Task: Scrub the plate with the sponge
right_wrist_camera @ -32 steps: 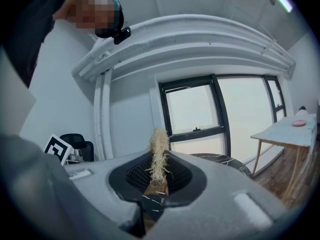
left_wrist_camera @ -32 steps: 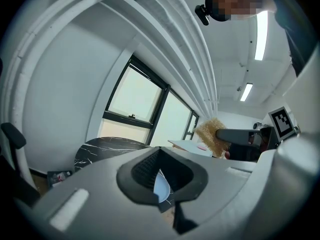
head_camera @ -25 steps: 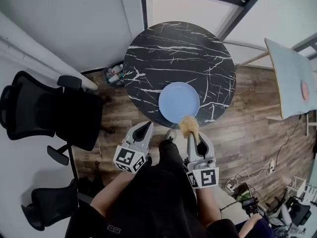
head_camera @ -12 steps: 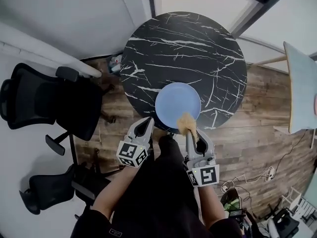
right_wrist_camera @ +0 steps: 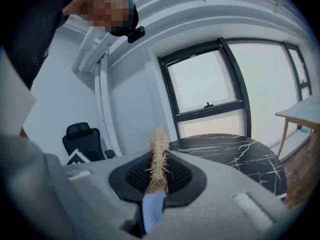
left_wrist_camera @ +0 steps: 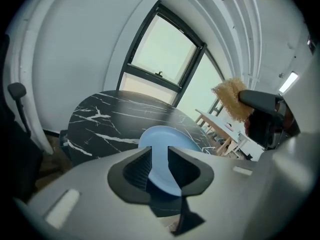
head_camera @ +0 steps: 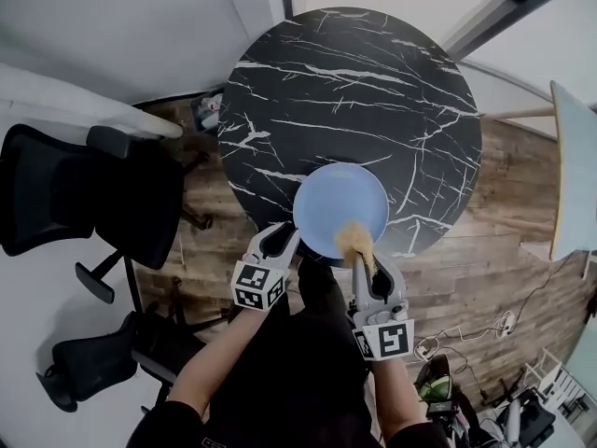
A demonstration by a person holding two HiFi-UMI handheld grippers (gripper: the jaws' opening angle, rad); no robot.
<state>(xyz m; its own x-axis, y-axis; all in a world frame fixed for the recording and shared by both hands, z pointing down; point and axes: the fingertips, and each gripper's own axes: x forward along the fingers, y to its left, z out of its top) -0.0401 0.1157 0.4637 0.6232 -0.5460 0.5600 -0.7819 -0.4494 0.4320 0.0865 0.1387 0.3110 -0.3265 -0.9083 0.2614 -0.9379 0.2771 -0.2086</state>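
A light blue plate [head_camera: 340, 208] lies on the round black marble table [head_camera: 345, 91], close to its near edge. My right gripper [head_camera: 360, 258] is shut on a straw-coloured fibrous sponge [head_camera: 354, 240], which overlaps the plate's near rim. In the right gripper view the sponge [right_wrist_camera: 159, 156] stands up between the pads, with a strip of the plate [right_wrist_camera: 151, 210] below. My left gripper [head_camera: 278, 242] hovers at the table's edge, left of the plate. Its jaws are opening with nothing between them, and the plate [left_wrist_camera: 161, 136] shows through the gap of the left gripper [left_wrist_camera: 159, 156].
Black office chairs [head_camera: 93, 194] stand at the left, with another [head_camera: 84, 371] nearer me. A bin of bottles [head_camera: 207, 110] sits on the floor by the table. A pale table [head_camera: 574, 175] stands at the right, and cables [head_camera: 494, 329] lie on the wood floor.
Both grippers have moved forward to the table's near edge. The sponge now overlaps the plate's rim. The left jaws have parted.
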